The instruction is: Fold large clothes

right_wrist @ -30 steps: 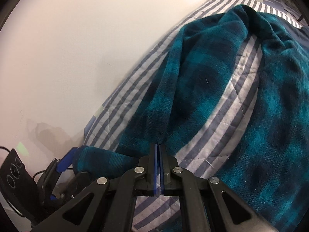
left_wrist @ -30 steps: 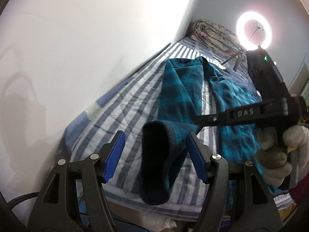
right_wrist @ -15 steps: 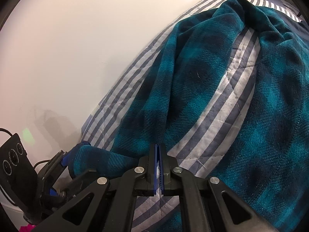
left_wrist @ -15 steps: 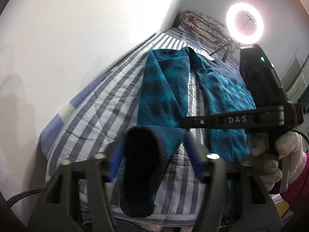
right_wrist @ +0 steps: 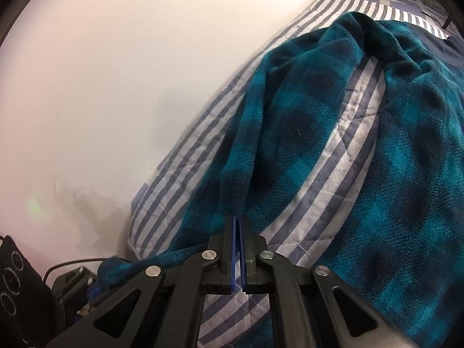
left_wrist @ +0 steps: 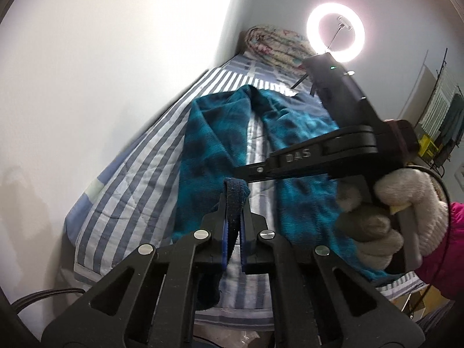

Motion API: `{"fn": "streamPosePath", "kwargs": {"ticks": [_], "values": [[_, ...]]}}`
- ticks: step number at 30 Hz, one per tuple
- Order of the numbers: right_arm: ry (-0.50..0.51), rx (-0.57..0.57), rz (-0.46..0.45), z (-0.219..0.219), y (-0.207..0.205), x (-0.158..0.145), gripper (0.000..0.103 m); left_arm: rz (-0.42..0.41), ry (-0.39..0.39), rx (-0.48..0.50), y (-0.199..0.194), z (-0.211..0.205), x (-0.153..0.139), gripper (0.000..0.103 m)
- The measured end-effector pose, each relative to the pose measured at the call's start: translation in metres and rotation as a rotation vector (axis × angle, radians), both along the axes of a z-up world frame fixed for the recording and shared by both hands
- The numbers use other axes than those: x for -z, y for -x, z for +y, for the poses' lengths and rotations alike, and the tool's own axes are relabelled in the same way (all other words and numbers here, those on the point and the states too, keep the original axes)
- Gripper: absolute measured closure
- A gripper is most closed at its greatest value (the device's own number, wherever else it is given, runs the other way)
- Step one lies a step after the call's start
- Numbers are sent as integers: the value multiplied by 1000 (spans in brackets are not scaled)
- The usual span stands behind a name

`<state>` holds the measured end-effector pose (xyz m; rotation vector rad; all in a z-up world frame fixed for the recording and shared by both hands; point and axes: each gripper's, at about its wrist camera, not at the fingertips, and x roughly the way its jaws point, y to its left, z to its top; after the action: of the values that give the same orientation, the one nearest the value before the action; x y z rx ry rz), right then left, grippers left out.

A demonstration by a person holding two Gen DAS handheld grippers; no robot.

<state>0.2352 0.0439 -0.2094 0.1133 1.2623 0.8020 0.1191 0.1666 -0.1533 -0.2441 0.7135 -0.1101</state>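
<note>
With both grippers clamped on the same leg end of the teal plaid pants (left_wrist: 203, 145), the step in hand looks like carrying that leg across for the 1st fold. The left gripper (left_wrist: 233, 240) pinches the dark cuff (left_wrist: 236, 194) between its blue pads, and the right gripper (right_wrist: 238, 249) is closed on a thin ridge of fabric at the leg's inner edge. The pants lie lengthwise on the striped bedsheet (left_wrist: 130, 179), legs spread in a V toward the person. To fold well, both grips should probably lift together, keep the cuff taut between them, and lay this leg squarely over the other leg (left_wrist: 301, 197), edges matched.
</note>
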Motion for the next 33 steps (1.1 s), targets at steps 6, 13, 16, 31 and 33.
{"fn": "streamPosePath", "kwargs": {"ticks": [6, 13, 16, 31, 33], "values": [[-56, -15, -18, -4, 3, -15, 91, -42, 78, -4, 12, 2, -20, 100], [-121, 81, -12, -32, -39, -34, 48, -100, 159, 11, 23, 2, -45, 100], [-123, 120, 11, -38, -74, -41, 48, -114, 179, 21, 23, 0, -50, 100], [124, 149, -44, 54, -179, -22, 50, -102, 194, 58, 16, -5, -43, 100], [154, 144, -48, 62, -185, -18, 51, -96, 198, 61, 15, -5, -42, 100]]}}
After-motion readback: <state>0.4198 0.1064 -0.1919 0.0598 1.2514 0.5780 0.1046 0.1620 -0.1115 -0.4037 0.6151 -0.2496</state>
